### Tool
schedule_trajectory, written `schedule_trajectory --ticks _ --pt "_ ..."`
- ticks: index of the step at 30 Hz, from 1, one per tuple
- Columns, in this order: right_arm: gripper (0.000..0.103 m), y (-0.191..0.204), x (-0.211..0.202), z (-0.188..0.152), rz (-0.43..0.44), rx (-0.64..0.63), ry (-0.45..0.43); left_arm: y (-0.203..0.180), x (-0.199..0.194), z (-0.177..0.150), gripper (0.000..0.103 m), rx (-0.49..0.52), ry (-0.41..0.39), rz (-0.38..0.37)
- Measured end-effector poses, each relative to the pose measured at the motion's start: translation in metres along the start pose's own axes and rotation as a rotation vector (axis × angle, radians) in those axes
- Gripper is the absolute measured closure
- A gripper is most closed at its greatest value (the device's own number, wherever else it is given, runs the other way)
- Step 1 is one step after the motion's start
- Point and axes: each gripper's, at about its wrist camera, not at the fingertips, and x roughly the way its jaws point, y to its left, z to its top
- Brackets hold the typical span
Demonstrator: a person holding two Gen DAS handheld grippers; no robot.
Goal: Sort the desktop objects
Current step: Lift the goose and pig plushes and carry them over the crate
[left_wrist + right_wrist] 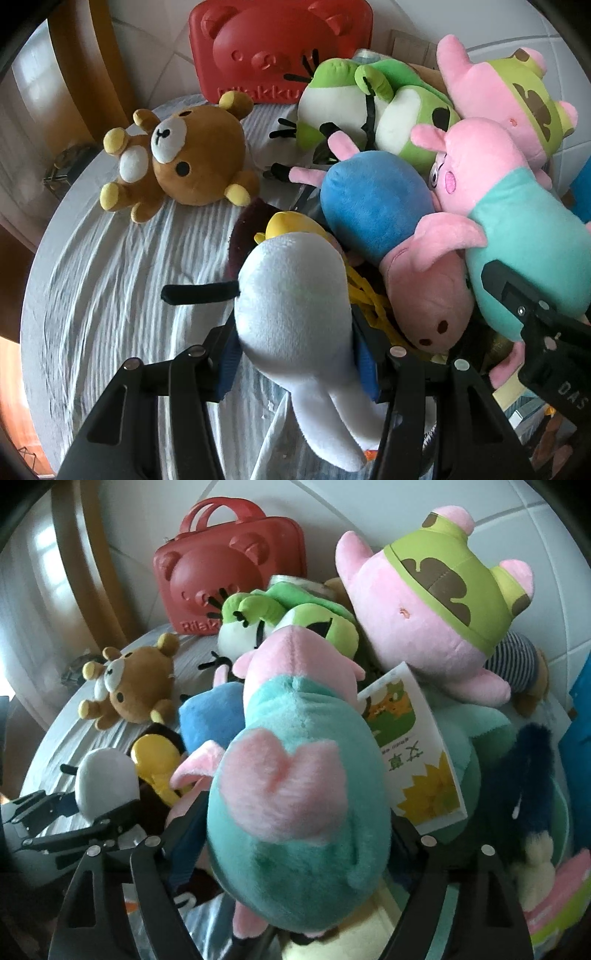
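My left gripper [299, 354] is shut on a white plush toy [295, 295] with a black tail, held over the white table [110, 277]; it also shows in the right wrist view [105, 786]. My right gripper [295, 830] is shut on a pink pig plush in a teal dress [295, 794], which lies on the pile; it also shows in the left wrist view [517, 229]. A pig plush in blue [373, 195], a green frog plush [369, 107] and a pink plush with a green mask [436, 616] lie in the pile.
A brown bear plush [177, 158] lies apart at the left on the table. A red bear-faced case [277, 44] stands at the back against the wall. A yellow toy [155, 757], a paper tag [410, 746] and a dark blue furry plush [524, 775] lie in the pile.
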Motion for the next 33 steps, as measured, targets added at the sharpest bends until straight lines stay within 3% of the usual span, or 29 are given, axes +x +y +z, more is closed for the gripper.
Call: schedule_trajectory --ticks 3,5,8,17,24,33 --pt "0.02 0.006 0.012 0.0 -0.031 -0.043 0.019 -0.001 -0.002 0.002 0.051 0.005 -0.009 -0.008" --pt "0.027 0.011 0.013 0.0 -0.057 -0.065 0.019 -0.003 -0.008 0.003 0.051 0.01 -0.023 -0.011" --pt "0.03 0.005 0.0 -0.001 -0.032 -0.034 0.007 -0.004 -0.022 0.002 0.051 0.011 -0.051 -0.015" --pt "0.03 0.006 -0.089 -0.015 -0.063 -0.034 -0.108 -0.01 -0.093 -0.012 0.051 0.052 -0.169 -0.058" --pt "0.03 0.021 -0.183 -0.028 -0.112 -0.011 -0.248 -0.006 -0.167 -0.027 0.051 0.102 -0.296 -0.109" --pt "0.03 0.037 -0.263 -0.062 -0.188 0.054 -0.332 -0.002 -0.23 -0.052 0.051 0.172 -0.386 -0.193"
